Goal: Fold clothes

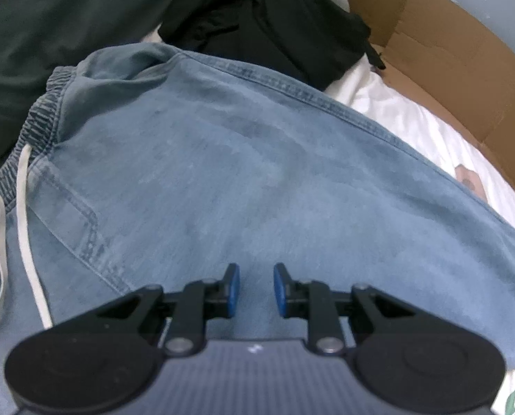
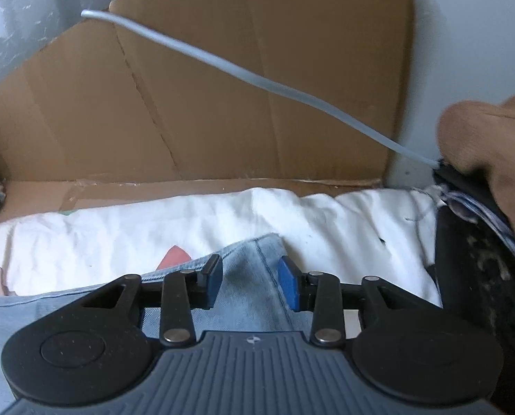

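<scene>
Light blue denim shorts (image 1: 257, 173) are seen spread flat over a white sheet (image 1: 413, 117), filling most of the left wrist view. An elastic, gathered waistband (image 1: 39, 110) is seen at the left edge, with a white drawstring (image 1: 25, 228) trailing down across the fabric. A double-stitched seam (image 1: 292, 86) is seen running along the far edge of the garment, and a stitched pocket edge (image 1: 84, 228) near the drawstring.

The left gripper (image 1: 256, 290) is held low over the denim, pointing steeply down. Its blue-padded fingers (image 1: 233, 288) are seen a little apart, with a narrow gap; no cloth is pinched between them, though whether the tips touch the fabric cannot be told.

In the right wrist view, a corner of the same denim (image 2: 254, 266) is seen lying on the sheet (image 2: 188, 221), directly below the right gripper (image 2: 250, 283). Its fingers (image 2: 288, 288) are seen well apart, and the cloth lies beneath the gap rather than being clamped by the pads.

Beyond the shorts, dark clothing (image 1: 264, 27) is piled at the far side, and a dark green garment (image 1: 50, 27) is seen at upper left. A flattened cardboard box (image 2: 223, 86) stands against the wall behind the sheet. A grey cable (image 2: 243, 72) is seen crossing in front of the cardboard towards a hand (image 2: 489, 145) at the right edge, beside a dark object that cannot be identified.
</scene>
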Motion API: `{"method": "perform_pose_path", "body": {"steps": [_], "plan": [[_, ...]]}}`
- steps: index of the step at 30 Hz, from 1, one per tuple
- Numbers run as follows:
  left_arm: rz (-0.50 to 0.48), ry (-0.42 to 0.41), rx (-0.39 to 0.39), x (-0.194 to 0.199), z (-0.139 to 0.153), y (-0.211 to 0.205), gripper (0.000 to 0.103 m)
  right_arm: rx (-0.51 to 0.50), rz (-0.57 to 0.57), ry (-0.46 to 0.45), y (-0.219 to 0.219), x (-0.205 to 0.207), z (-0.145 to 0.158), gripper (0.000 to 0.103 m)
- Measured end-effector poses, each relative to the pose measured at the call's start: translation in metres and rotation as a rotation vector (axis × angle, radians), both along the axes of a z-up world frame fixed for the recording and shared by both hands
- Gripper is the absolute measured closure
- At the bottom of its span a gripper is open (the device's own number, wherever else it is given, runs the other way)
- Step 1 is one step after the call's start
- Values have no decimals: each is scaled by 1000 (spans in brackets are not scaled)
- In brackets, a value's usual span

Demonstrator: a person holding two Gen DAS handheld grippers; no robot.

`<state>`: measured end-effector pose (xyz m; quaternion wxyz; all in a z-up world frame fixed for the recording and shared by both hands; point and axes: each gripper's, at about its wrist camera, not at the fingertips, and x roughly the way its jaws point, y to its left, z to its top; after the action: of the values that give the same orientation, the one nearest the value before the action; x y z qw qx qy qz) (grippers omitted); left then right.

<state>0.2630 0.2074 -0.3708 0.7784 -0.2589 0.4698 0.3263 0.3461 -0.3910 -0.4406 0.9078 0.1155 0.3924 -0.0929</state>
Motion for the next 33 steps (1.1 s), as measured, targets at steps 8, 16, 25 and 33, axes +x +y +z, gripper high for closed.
{"method": "perform_pose_path", "body": {"steps": [8,16,25,33], "plan": [[8,7,-20,1,-9,5,80,-67,8,67,0,17,-20,49],[10,9,-22,2,-14,6,80,-205,178,90,18,26,-27,85],[35,-5,-18,-5,-15,7,80,-364,171,-46,35,11,1,90],[-15,20,19,2,-27,18,80,-410,171,56,31,29,-30,73]]}}
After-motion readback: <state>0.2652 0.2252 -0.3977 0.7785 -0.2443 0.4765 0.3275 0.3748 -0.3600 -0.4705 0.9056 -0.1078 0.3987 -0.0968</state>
